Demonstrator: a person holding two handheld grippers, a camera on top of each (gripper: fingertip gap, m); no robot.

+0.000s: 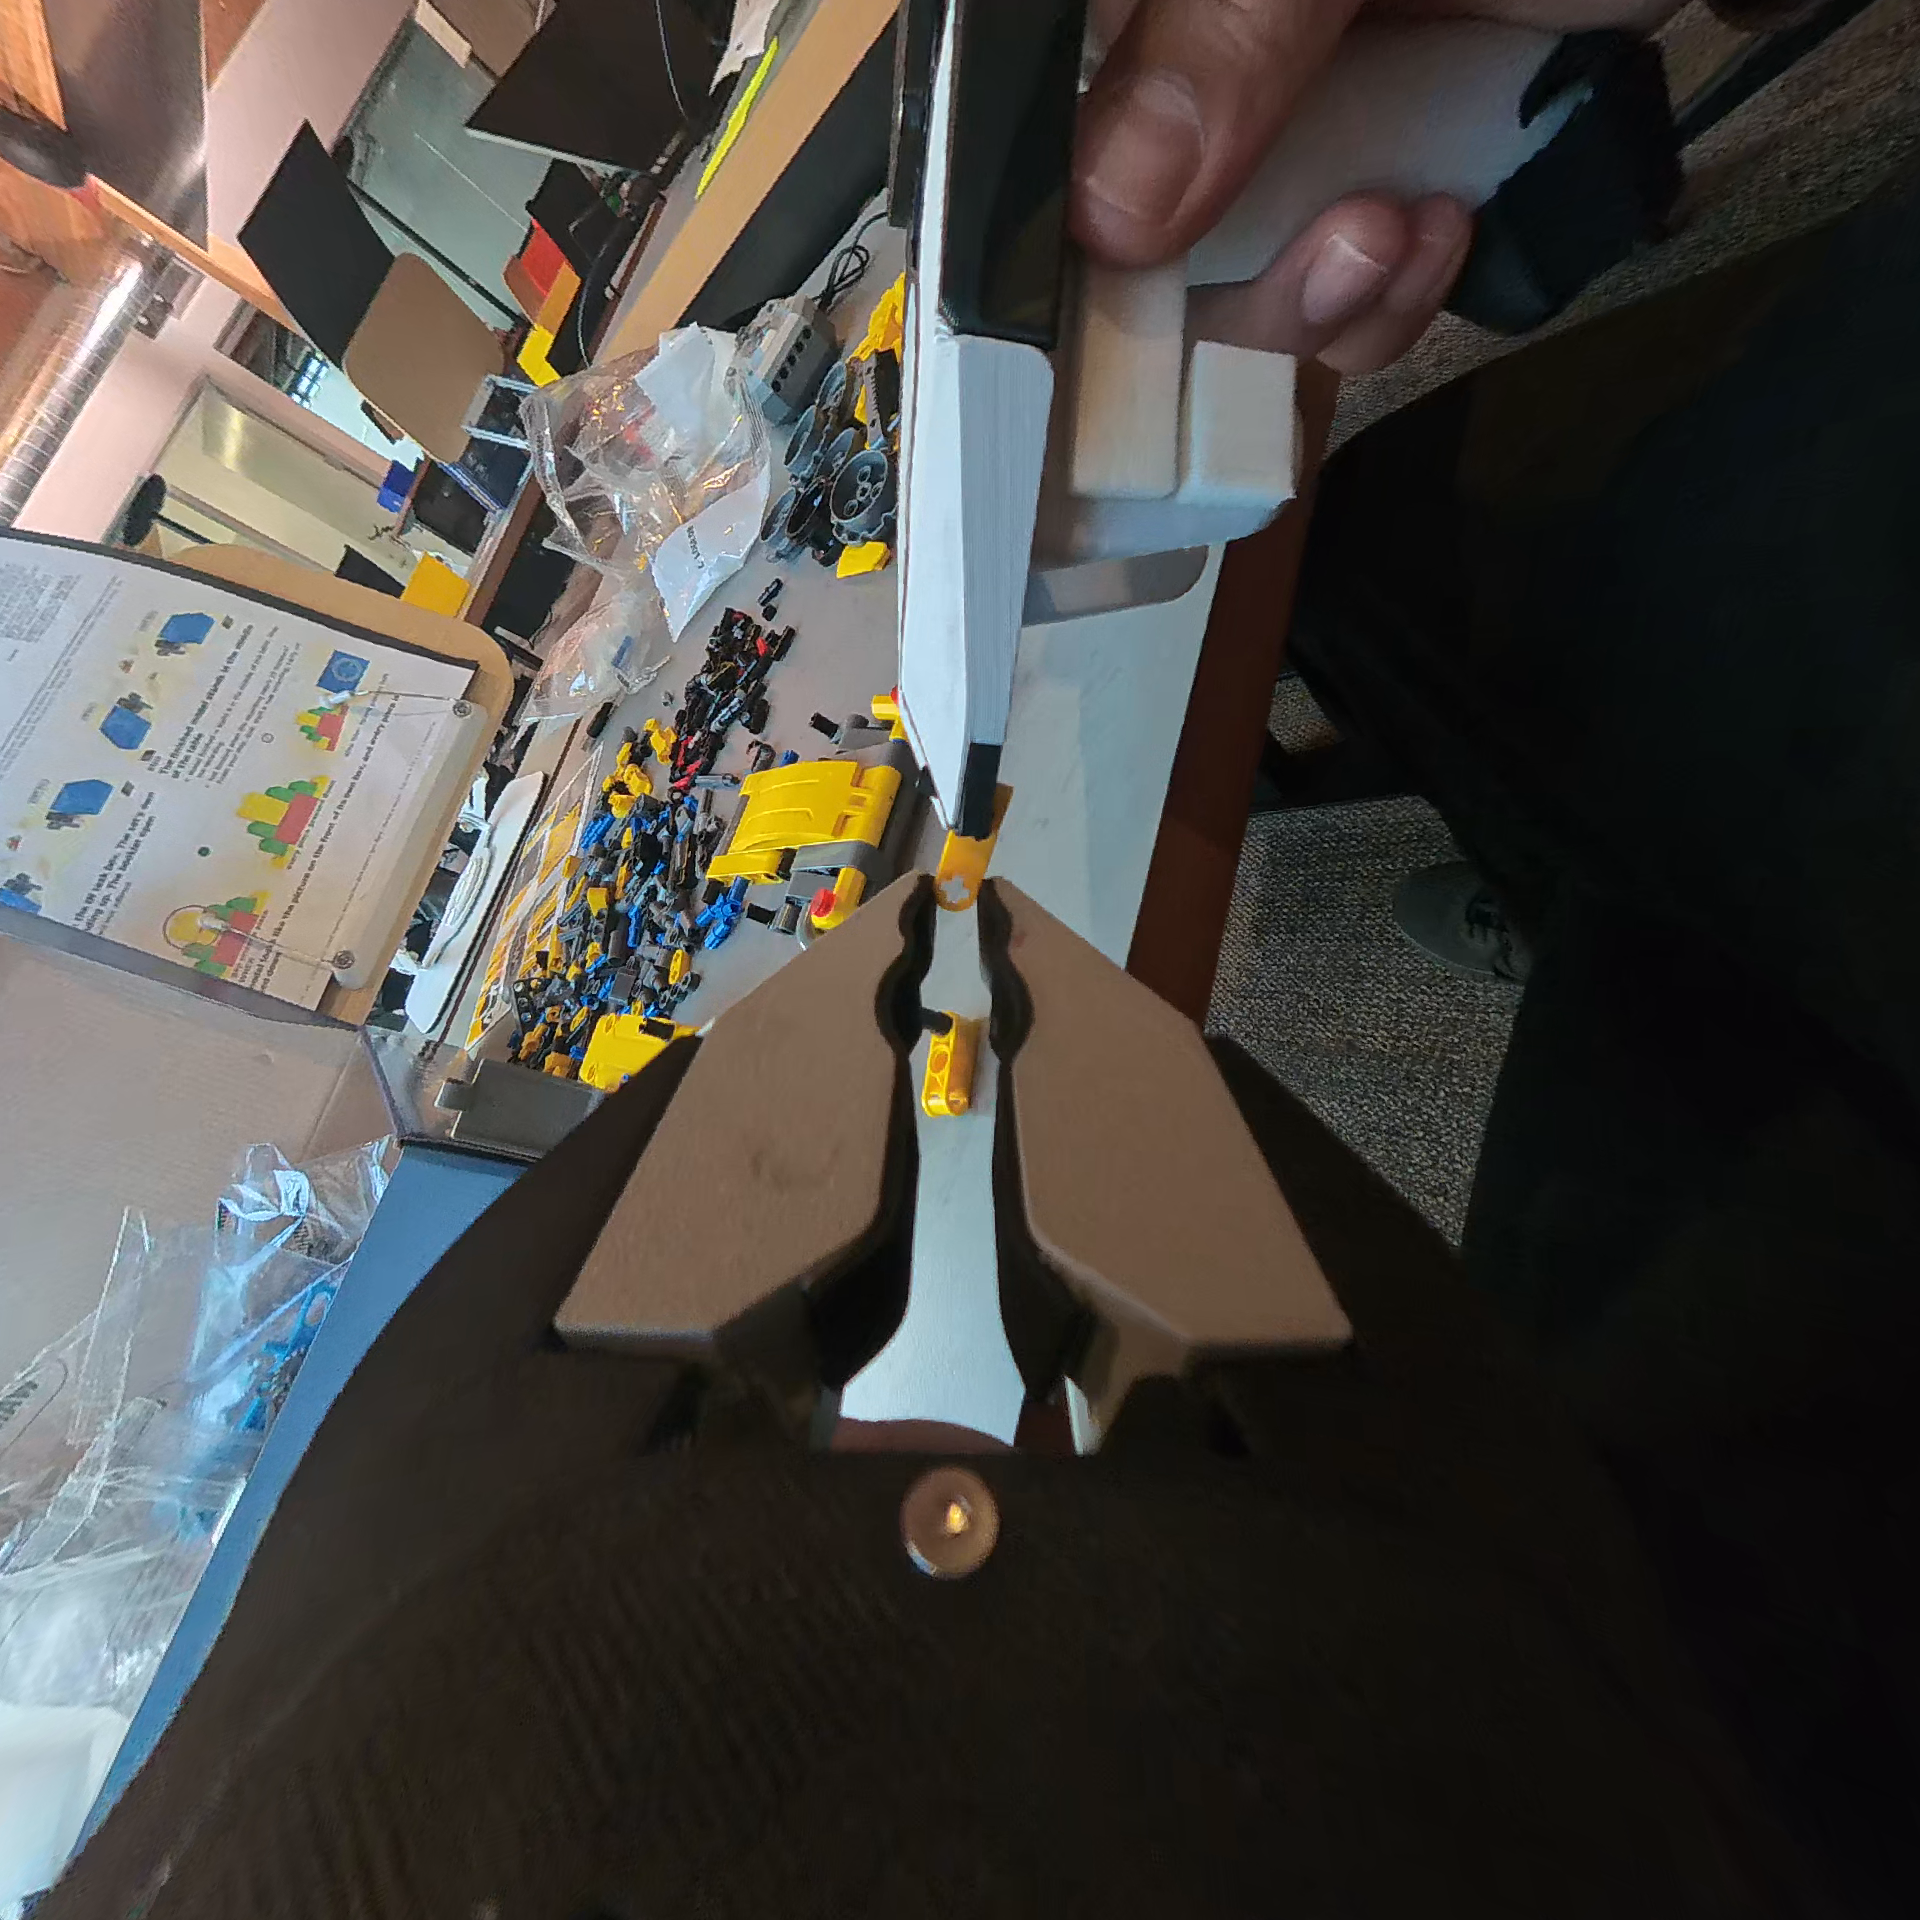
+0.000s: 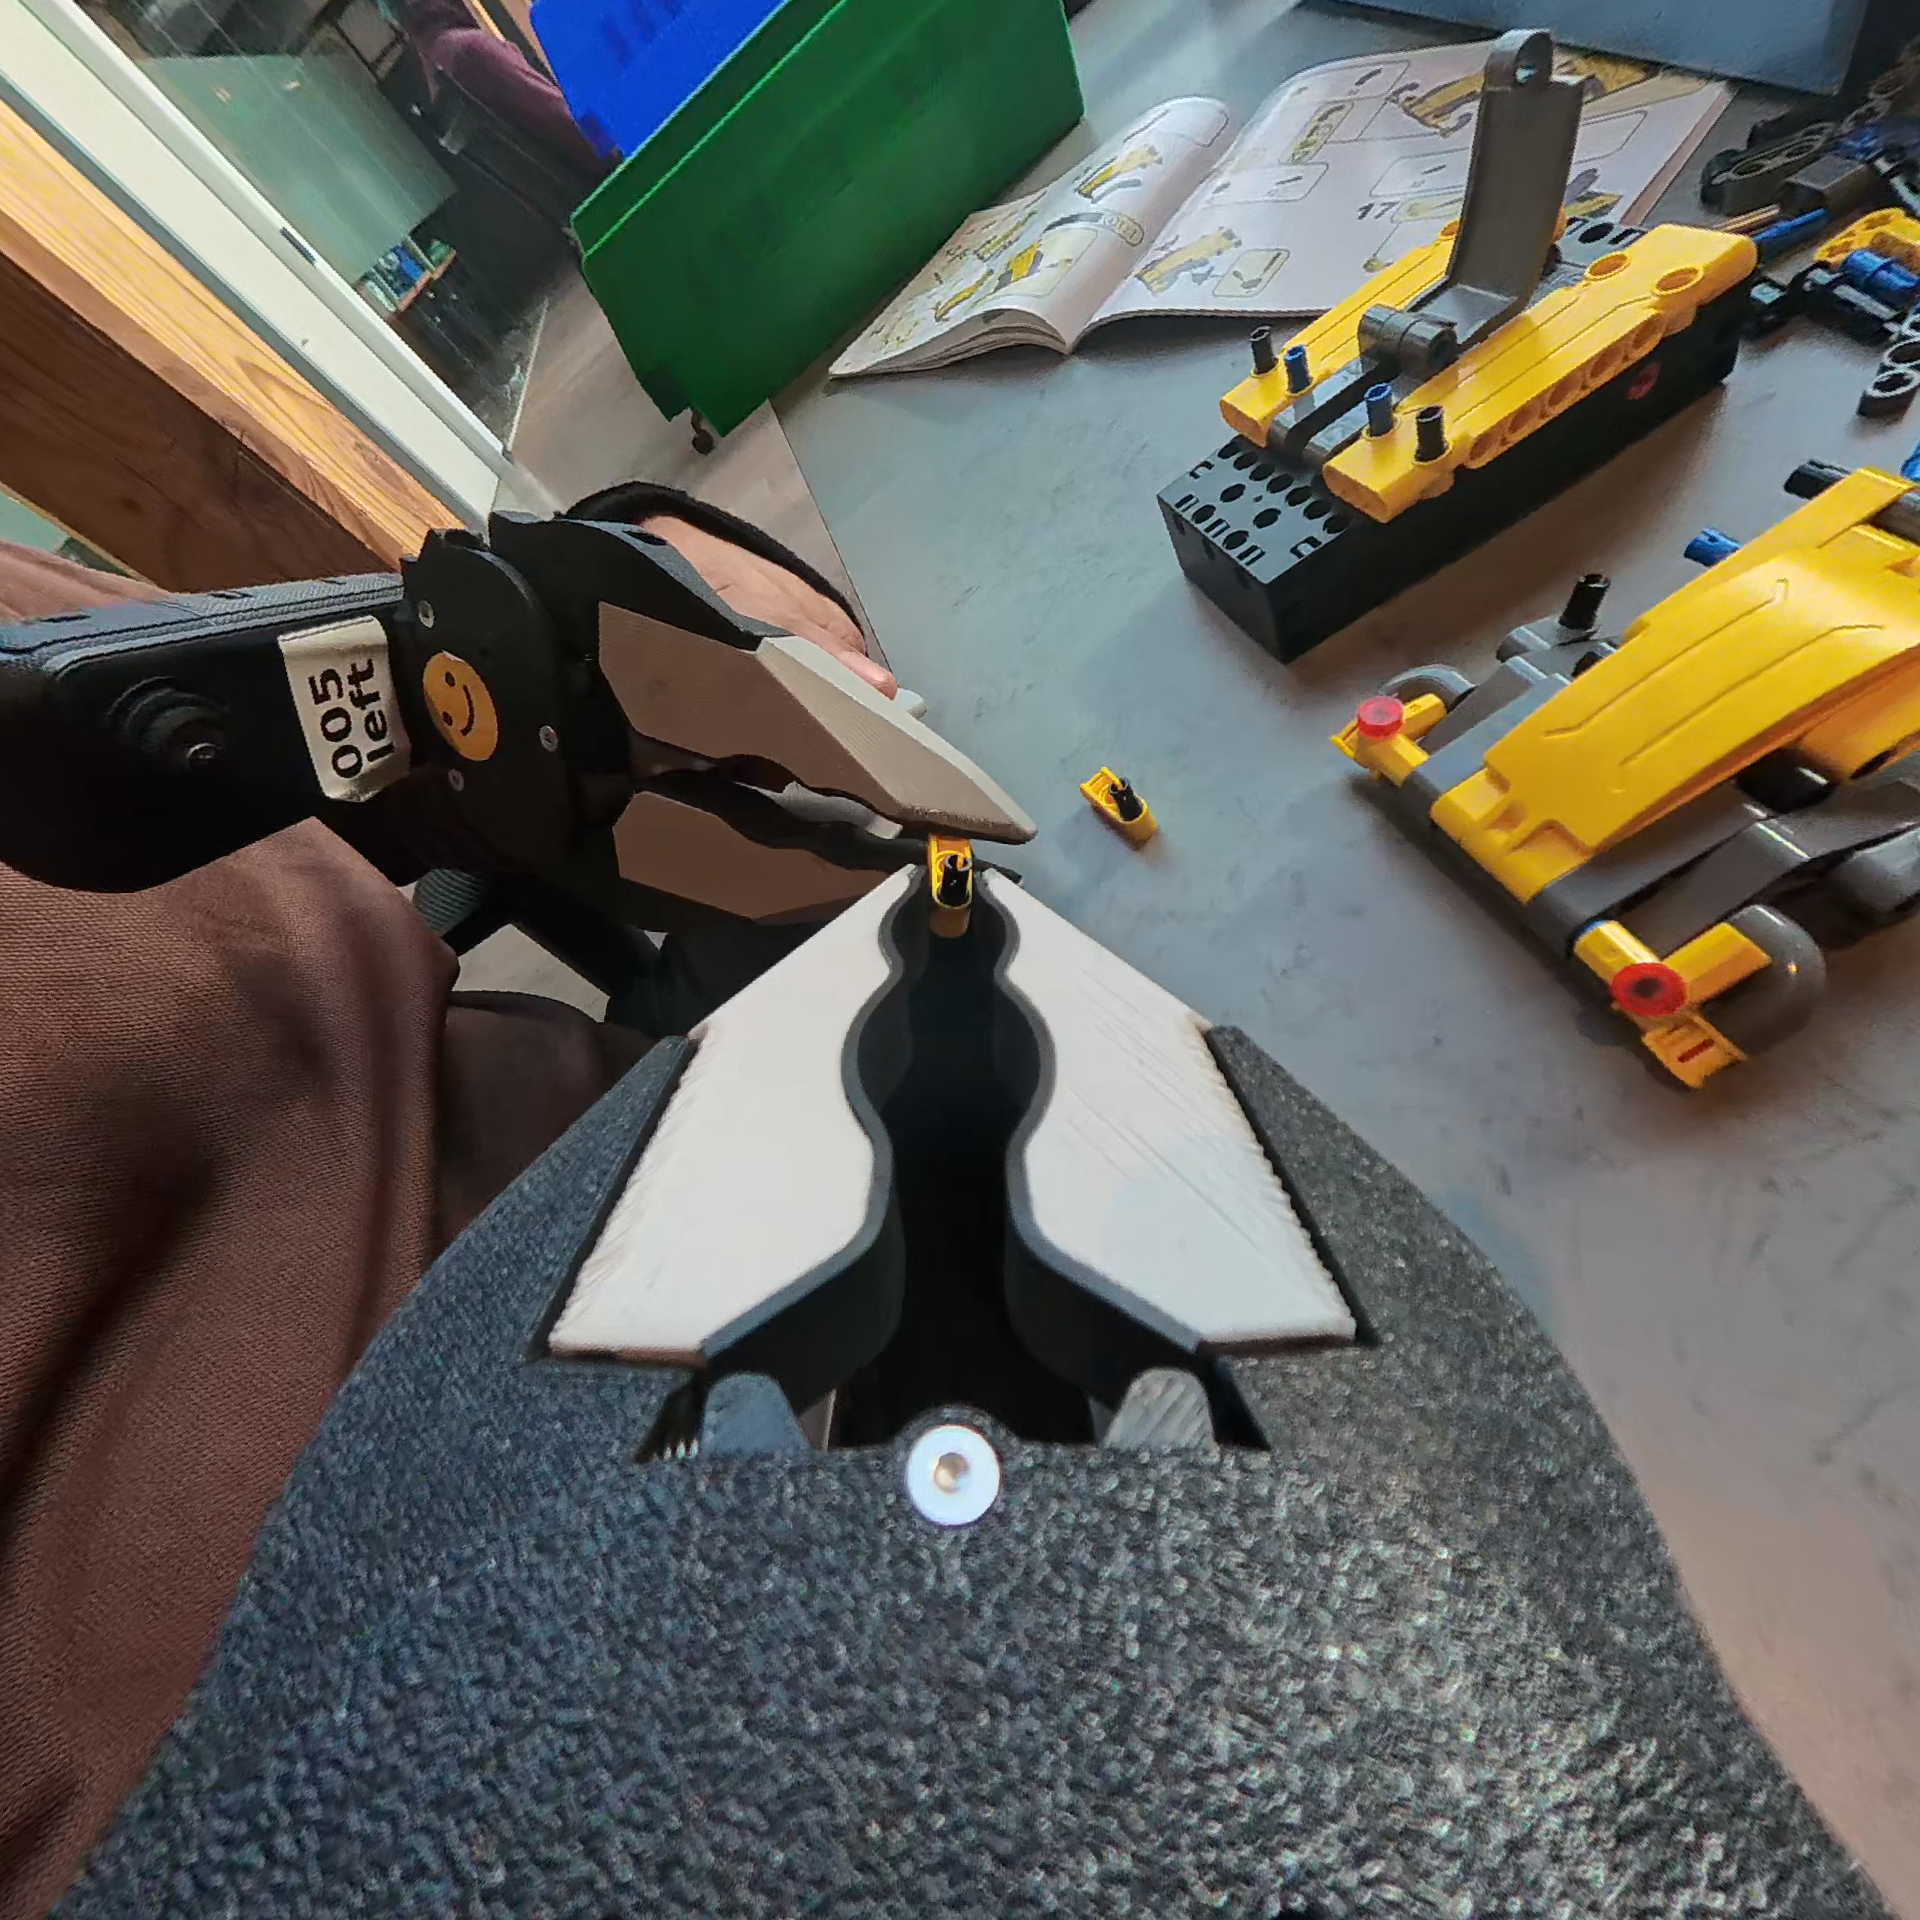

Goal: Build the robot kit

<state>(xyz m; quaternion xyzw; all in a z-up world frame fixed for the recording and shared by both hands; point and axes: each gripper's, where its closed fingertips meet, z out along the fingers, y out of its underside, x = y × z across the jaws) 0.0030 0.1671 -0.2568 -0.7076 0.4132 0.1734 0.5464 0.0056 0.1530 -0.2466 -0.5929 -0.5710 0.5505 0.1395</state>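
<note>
My left gripper [image 1: 956, 885] is shut on a small yellow connector [image 1: 961, 868] that carries a black pin, held just above the grey table [image 2: 1039, 623]. My right gripper [image 2: 951, 881] is shut on the same yellow connector [image 2: 948, 883] from the other side. Its white finger with a black pad [image 1: 977, 800] comes down onto the piece in the left wrist view. The left gripper [image 2: 961, 836] shows in the right wrist view, its tips meeting mine. A second small yellow connector with a black pin [image 2: 1117, 802] lies loose on the table, also seen between my left fingers [image 1: 951, 1070].
A yellow-and-grey part-built model [image 2: 1662, 790] and a black-and-yellow block assembly [image 2: 1475, 395] stand to the right. An open instruction booklet [image 2: 1195, 208] and a green bin [image 2: 810, 208] lie behind. A pile of loose pieces [image 1: 665, 862], plastic bags [image 1: 644, 468] and a cardboard box [image 1: 156, 1091] are on the left. Less than 4 cm separates the two grippers' tips.
</note>
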